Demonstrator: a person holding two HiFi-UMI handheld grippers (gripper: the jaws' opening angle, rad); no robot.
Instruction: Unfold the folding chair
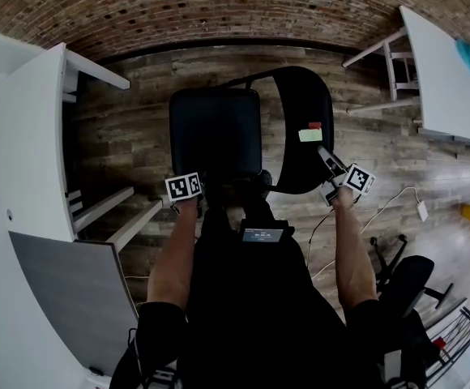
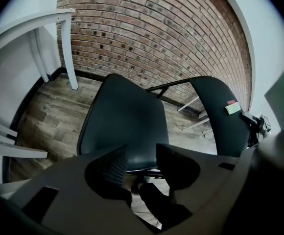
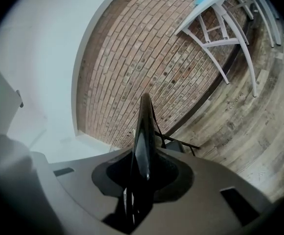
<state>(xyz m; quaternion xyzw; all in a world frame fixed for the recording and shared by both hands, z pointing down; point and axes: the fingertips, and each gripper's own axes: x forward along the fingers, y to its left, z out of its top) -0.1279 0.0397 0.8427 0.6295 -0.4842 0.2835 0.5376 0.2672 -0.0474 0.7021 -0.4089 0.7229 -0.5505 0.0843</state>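
Left fingers (image 2: 113, 164) apart, right fingers (image 3: 113, 177) — clamped

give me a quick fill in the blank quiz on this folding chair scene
1. The right gripper is shut on the thin edge of the chair's ___.
2. The left gripper is at the near edge of the chair's ___.
3. Just above the pale green label sits a smaller ___ one.
4. The far wall is bare ___.

Missing words: backrest; seat; red; brick.
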